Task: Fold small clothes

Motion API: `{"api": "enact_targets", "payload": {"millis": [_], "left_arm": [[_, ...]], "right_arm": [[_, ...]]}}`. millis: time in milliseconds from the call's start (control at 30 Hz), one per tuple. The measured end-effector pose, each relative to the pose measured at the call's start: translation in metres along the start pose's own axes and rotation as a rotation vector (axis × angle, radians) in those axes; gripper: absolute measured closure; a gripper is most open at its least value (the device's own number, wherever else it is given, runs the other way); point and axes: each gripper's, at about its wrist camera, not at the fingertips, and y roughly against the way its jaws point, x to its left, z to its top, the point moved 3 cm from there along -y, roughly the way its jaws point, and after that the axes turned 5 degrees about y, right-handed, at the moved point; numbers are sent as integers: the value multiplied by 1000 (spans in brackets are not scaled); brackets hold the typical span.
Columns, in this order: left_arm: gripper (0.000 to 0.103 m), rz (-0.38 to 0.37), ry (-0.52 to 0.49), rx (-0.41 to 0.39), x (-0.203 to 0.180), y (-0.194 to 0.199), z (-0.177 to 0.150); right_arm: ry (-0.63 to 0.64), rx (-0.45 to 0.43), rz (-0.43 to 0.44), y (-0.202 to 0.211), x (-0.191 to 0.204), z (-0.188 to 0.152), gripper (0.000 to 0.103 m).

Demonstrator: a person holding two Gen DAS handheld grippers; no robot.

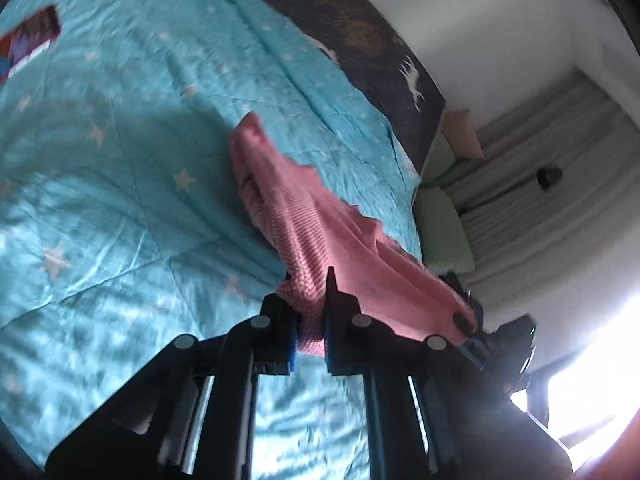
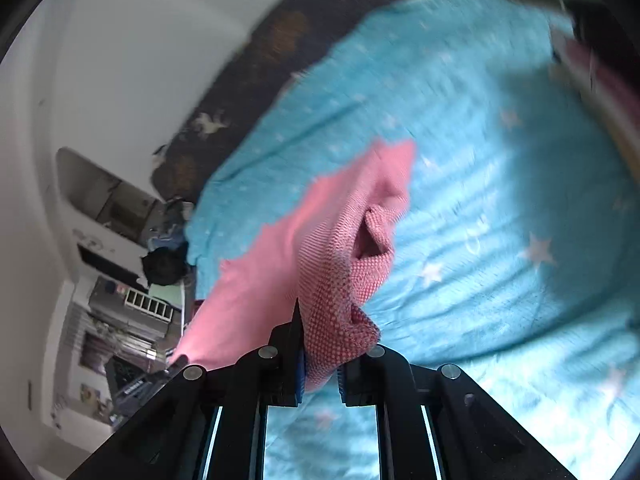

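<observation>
A small pink knitted garment [image 1: 304, 236] hangs stretched between my two grippers above a turquoise star-patterned bedspread [image 1: 120, 160]. My left gripper [image 1: 310, 320] is shut on one edge of the garment. My right gripper [image 2: 320, 356] is shut on the other edge of the garment [image 2: 328, 264], which sags in folds toward the bedspread [image 2: 500, 220]. The right gripper also shows at the far end of the cloth in the left wrist view [image 1: 468, 324]. The garment's lower end droops to the bedspread; contact cannot be told.
A dark patterned sheet [image 1: 360, 40] lies beyond the bedspread by a white wall. Green pillows [image 1: 440, 224] sit at the bed's end. A colourful booklet [image 1: 28, 40] lies at the far left. Other clothing [image 2: 600, 92] sits at the right edge. Shelves and clutter [image 2: 120, 320] stand off the bed.
</observation>
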Motion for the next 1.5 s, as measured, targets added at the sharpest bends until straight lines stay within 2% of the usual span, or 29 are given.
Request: {"api": "enact_targets", "payload": {"millis": [67,133,333,433,533,567,633,700,733,767,833,900,967,1033,1133,1233,1300,1367,1433,1500], "left_arm": [[92,12,-62,34,-10,16,-21],[92,37,-81,76,-6,26,-46],[92,99,56,196,48,37,-120],[91,142,85,248,63,42,-139],[92,190,49,251,62,54,-142],[91,218,30,234,62,61,-139],[91,278,5,177,62,74,-131],[91,343,-54,68,55,88,-114],[91,352,-81,35,49,91,-109],[91,349,-114,2,39,90,-101],[91,288,-160,-26,14,80,-89],[91,222,-224,-3,-15,56,-82],[91,209,-317,29,-40,21,-77],[90,238,-407,57,-58,-12,-72],[90,258,-463,138,-64,-55,-68],[90,299,-475,177,-55,-78,-63],[87,322,-506,189,-49,-80,-56],[67,347,-554,185,-45,-78,-42],[58,391,-607,151,-42,-72,-30],[58,420,-637,118,-38,-68,-16]], "right_arm": [[28,-2,-2,24,4,-12,93],[31,19,-15,43,-1,-32,93],[-157,141,-51,60,-47,-126,92],[-197,187,-79,65,-57,-157,91],[-167,201,-186,84,-65,-165,86],[-161,186,-218,93,-67,-164,82],[-137,134,-351,112,-71,-157,76],[-70,70,-467,124,-68,-145,75],[-22,40,-489,126,-62,-137,75],[12,22,-482,125,-53,-132,75],[86,-5,-439,110,-31,-115,75],[175,-16,-387,84,-3,-95,75],[257,-2,-329,51,24,-77,66],[335,38,-302,9,48,-66,56],[446,161,-366,-53,66,-57,55],[461,273,-334,-93,61,-58,56],[477,287,-375,-104,56,-53,56],[503,277,-372,-101,48,-46,56],[515,279,-364,-97,42,-33,55],[521,269,-391,-91,32,-22,55]]}}
